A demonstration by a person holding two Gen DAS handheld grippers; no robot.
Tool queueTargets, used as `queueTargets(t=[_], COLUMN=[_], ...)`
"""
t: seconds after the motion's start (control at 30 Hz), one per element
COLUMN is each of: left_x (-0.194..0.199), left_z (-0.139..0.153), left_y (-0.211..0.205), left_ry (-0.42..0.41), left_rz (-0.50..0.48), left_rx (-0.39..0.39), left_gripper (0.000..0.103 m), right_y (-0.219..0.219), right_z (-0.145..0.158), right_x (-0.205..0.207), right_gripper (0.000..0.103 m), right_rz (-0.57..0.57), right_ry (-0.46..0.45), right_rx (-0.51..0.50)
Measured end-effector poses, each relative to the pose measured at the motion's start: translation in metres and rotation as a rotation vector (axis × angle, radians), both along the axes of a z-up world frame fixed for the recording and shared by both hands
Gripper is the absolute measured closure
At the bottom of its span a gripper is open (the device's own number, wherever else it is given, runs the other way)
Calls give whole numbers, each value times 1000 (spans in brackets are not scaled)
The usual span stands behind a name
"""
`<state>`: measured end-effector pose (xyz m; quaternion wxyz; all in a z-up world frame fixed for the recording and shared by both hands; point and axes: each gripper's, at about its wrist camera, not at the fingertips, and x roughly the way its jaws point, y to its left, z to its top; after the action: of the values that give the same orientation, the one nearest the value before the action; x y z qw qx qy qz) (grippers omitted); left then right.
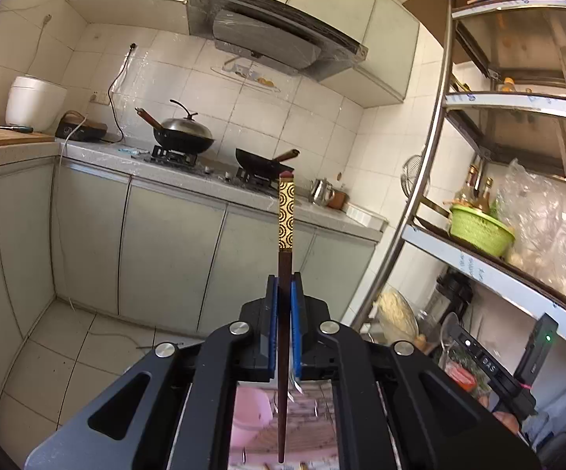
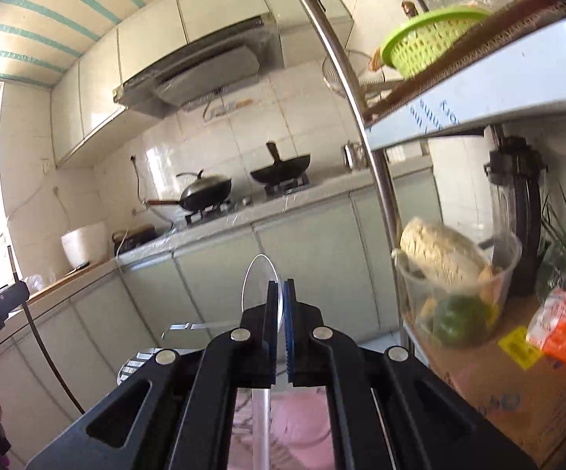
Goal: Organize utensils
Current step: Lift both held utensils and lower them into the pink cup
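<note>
My left gripper (image 1: 284, 286) is shut on a dark brown chopstick (image 1: 286, 215) with a gold patterned top. The chopstick stands upright between the blue pads, and its thin end hangs down below the jaws. My right gripper (image 2: 282, 286) is shut on a clear plastic spoon (image 2: 257, 286). The spoon's bowl sticks up left of the pads and its handle runs down beneath them. At the far left of the right wrist view, a hand holds the left gripper (image 2: 22, 293) with the chopstick (image 2: 40, 337) in it. Both grippers point roughly level, towards the kitchen counter.
A counter (image 1: 189, 172) with a gas stove, two black woks (image 1: 183, 135) and a range hood (image 1: 267, 39) lies ahead. A metal shelf rack (image 1: 431, 164) on the right holds a green basket (image 1: 478, 231), bottles and bags. Something pink (image 1: 249, 415) lies below the grippers.
</note>
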<state>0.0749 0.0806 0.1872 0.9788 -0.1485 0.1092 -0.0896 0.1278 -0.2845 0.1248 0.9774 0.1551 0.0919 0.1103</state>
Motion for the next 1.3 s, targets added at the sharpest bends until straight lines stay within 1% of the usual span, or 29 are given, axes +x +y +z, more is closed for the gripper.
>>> queueTargets(t=[0.1, 0.2, 0.37, 0.53, 0.67, 0.77, 1.03, 1.23, 1.3], left_x=[21, 44, 68, 79, 85, 88, 93, 89, 91], left_z=[1, -9, -33, -64, -84, -97, -123, -123, -122], left_y=[1, 1, 2, 0, -4, -6, -10, -12, -11], left_ry=[-6, 5, 43, 113, 167, 202, 284, 290, 302], left_rz=[36, 65, 82, 57, 34, 18, -8, -9, -14], left_rx=[14, 37, 67, 80, 91, 95, 90, 78, 64], left_gripper=[98, 98, 98, 98, 98, 98, 98, 97, 95], right_y=[-2, -4, -1, 2, 2, 0, 7, 11, 12], right_z=[1, 1, -5, -26, -45, -58, -89, -97, -99], right_x=[18, 33, 52, 63, 69, 71, 62, 55, 56], right_gripper=[100, 100, 100, 100, 100, 100, 100, 100, 99], right_rz=[-32, -49, -80, -108, -110, -87, -36, -7, 5], right_ry=[-25, -37, -63, -72, -28, 34, 174, 219, 242], right_rx=[-4, -3, -19, -28, -29, -19, -41, -55, -58])
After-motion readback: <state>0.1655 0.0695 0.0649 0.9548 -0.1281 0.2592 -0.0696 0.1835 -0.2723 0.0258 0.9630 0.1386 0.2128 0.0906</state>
